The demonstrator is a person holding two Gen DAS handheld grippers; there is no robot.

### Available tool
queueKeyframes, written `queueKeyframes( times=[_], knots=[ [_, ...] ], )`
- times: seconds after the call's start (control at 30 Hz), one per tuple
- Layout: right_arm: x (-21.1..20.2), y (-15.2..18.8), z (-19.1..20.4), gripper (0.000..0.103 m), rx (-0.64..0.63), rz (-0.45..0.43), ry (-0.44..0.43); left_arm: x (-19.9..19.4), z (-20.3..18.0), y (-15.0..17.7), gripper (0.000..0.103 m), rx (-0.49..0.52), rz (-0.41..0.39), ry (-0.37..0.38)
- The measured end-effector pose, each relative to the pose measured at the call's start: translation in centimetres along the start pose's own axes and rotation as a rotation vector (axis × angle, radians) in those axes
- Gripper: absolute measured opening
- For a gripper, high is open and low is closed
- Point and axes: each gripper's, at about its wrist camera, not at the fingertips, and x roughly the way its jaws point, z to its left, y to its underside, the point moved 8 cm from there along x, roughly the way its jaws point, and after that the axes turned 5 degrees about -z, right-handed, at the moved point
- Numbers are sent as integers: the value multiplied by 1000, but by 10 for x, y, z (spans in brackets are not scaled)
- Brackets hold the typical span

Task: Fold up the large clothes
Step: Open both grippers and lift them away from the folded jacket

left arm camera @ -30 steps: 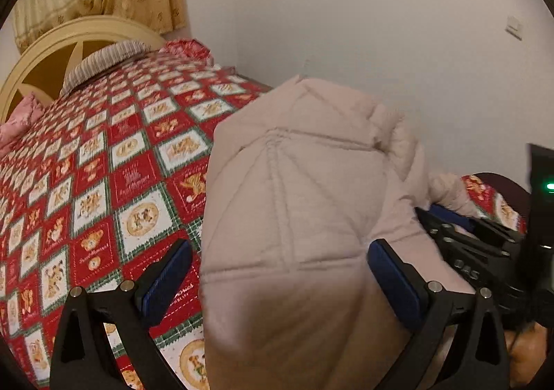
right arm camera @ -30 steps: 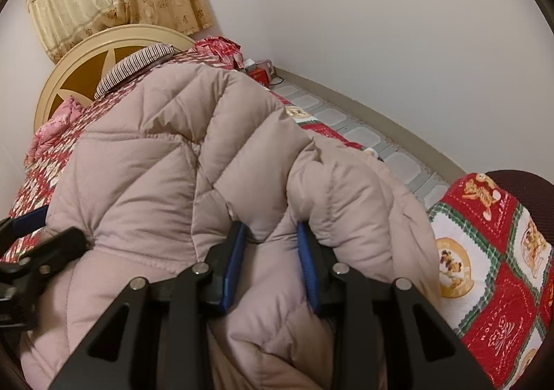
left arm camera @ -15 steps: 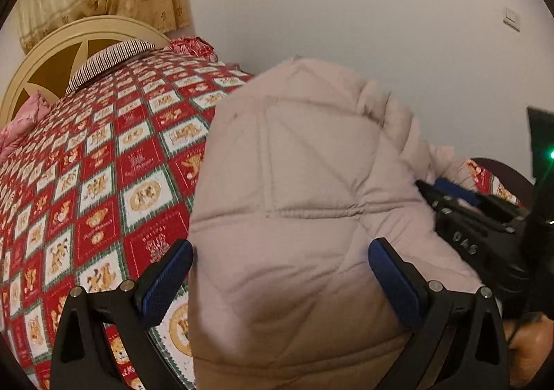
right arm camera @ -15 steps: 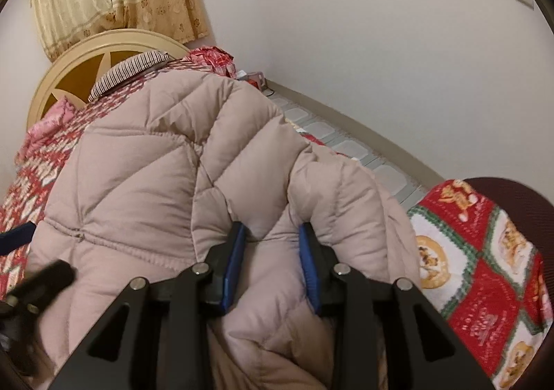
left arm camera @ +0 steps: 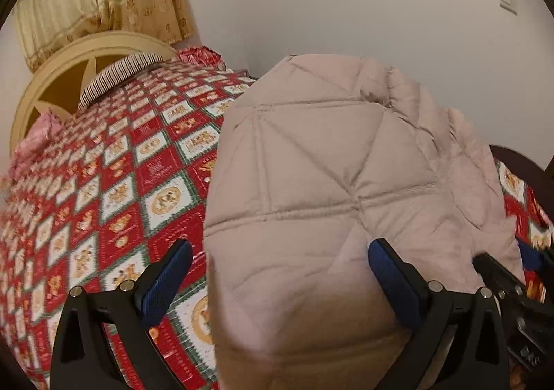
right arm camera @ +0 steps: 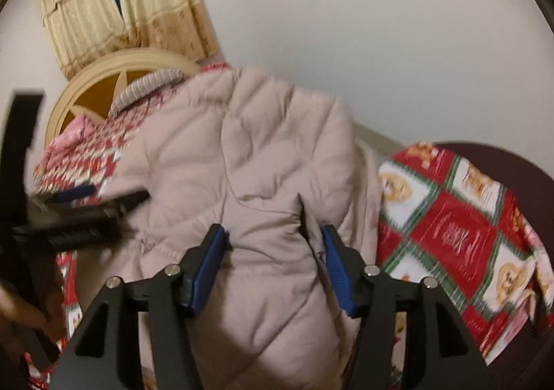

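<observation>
A pale pink quilted puffer jacket (left arm camera: pixel 329 182) lies bunched on the bed and fills the middle of both views (right arm camera: pixel 242 165). My left gripper (left arm camera: pixel 277 272) is wide open, its blue pads on either side of the jacket's near edge. My right gripper (right arm camera: pixel 273 258) has parted jaws with a fold of the jacket between them; the pads stand a little off the fabric. The left gripper also shows blurred at the left of the right wrist view (right arm camera: pixel 79 213).
The bed has a red, green and white patterned cover (left arm camera: pixel 114 189) and a cream round headboard (left arm camera: pixel 69 78) with pillows. A plain wall (left arm camera: pixel 346 2) runs along the right side. Curtains (right arm camera: pixel 121 9) hang behind the headboard. A dark footboard (right arm camera: pixel 512 165) is at the right.
My right gripper's jaws have opened wider, loosening the pinch on the jacket fold. Both views tilted upward, and the jacket sits lower and flatter. The left gripper stayed open.
</observation>
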Motion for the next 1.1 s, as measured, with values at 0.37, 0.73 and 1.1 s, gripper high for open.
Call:
queueKeyframes(
  times=[0.37, 0.73, 1.1],
  knots=[
    [-63, 6, -4, 73, 53, 10, -10, -57, -6, 29, 102, -1, -9, 23],
    [-132, -13, 9, 92, -6, -105, -32, -122, 2, 47, 102, -34, -43, -53],
    [-183, -48, 43, 103, -87, -313, -29, -190, 27, 18, 102, -131, -207, -91]
  ],
)
